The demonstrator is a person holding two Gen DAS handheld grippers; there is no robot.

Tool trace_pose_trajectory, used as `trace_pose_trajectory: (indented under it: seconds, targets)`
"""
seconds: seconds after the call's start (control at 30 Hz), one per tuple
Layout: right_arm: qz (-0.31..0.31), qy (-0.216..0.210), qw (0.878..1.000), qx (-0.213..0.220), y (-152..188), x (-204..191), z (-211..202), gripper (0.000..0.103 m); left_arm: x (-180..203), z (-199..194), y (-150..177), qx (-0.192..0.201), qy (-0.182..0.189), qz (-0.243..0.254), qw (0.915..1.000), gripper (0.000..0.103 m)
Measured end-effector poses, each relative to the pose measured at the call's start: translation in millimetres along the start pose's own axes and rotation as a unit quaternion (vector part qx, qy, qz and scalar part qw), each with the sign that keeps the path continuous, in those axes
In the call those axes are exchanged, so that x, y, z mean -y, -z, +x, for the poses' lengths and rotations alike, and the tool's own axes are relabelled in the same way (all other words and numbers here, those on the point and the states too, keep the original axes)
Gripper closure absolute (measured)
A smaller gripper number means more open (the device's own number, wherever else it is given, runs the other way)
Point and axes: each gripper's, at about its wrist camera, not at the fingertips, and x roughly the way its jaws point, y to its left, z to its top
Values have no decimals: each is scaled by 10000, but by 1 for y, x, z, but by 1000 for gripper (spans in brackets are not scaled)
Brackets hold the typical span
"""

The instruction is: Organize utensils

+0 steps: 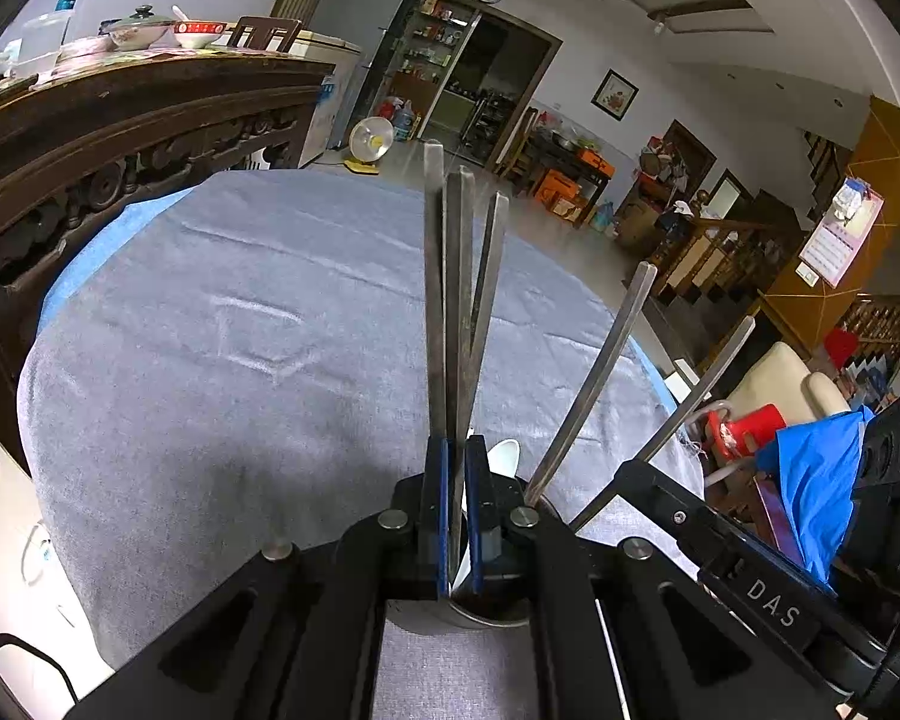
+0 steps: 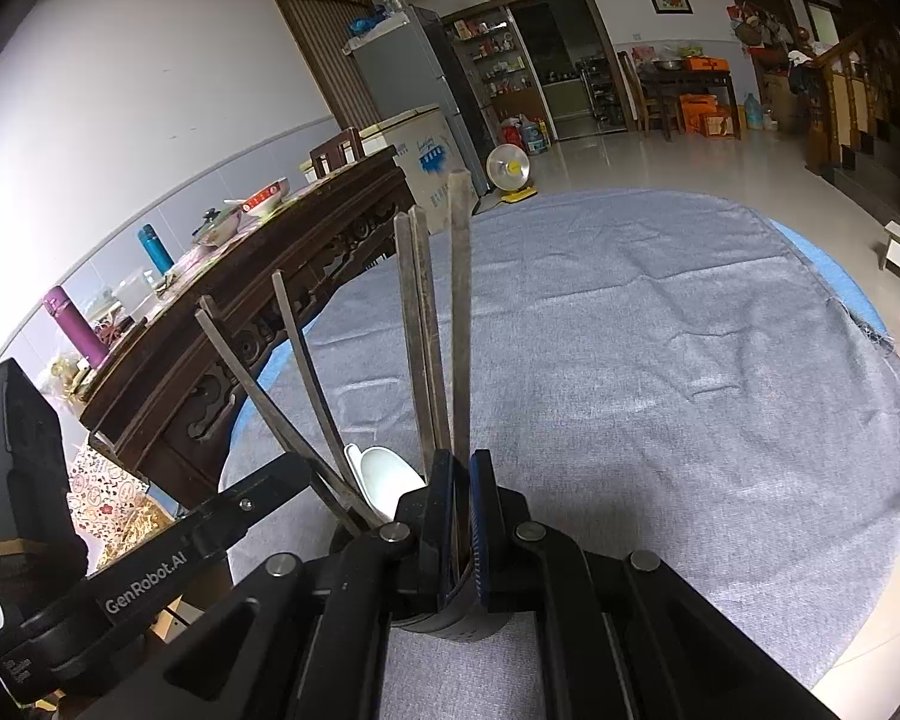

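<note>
The left claw (image 1: 457, 516) is nearly closed, its blue-edged fingers (image 1: 437, 516) standing upright with only a narrow slit between them; they pinch the rim of the metal cup (image 1: 486, 615), whose wall passes through that slit. The right claw (image 2: 462, 528) is in the same state, its fingers (image 2: 441, 531) clamped onto the cup's rim (image 2: 450, 624) from its own side, a sliver of the wall showing between the pads. The cup stands on the grey cloth (image 1: 240, 360) that covers the round table (image 1: 90, 252), close to the near edge. Out of it rise the metal chopsticks (image 1: 435, 300); three stand almost upright in a tight bunch just beyond the left claw, and two more (image 1: 594, 378) lean well away to the right. From the right wrist view the bunch (image 2: 417, 330) again stands near upright while the other two (image 2: 306, 372) tilt off to the left. A white spoon (image 1: 506, 456) sits in the cup among them, its bowl showing just beside the fingers; from the right wrist it appears as a pale scoop (image 2: 384, 477) to the left of the claw. The right claw's black body (image 1: 750, 576) enters the left view from the right; the left claw's arm (image 2: 168, 564) crosses the right view from the left. A dark carved sideboard (image 2: 270, 276) stands beside the table, carrying bowls and bottles.
</note>
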Motion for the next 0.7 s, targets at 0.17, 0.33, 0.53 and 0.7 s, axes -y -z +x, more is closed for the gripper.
trace_pose_trajectory:
  seconds: [0.17, 0.33, 0.53, 0.7]
  targets:
    - [17, -44, 10000, -42, -4, 1, 2, 95, -1, -1, -2, 14, 15, -25, 10000, 98]
    - [65, -63, 9999, 59, -10, 5, -5, 71, -6, -9, -6, 80, 13, -160, 9998, 92]
    - [147, 2, 9986, 517, -19, 11, -35, 38, -16, -37, -17, 373, -68, -387, 9985, 51]
    - [107, 109, 9978, 645, -16, 11, -56, 31, -22, -56, -23, 566, -237, -358, 9975, 32]
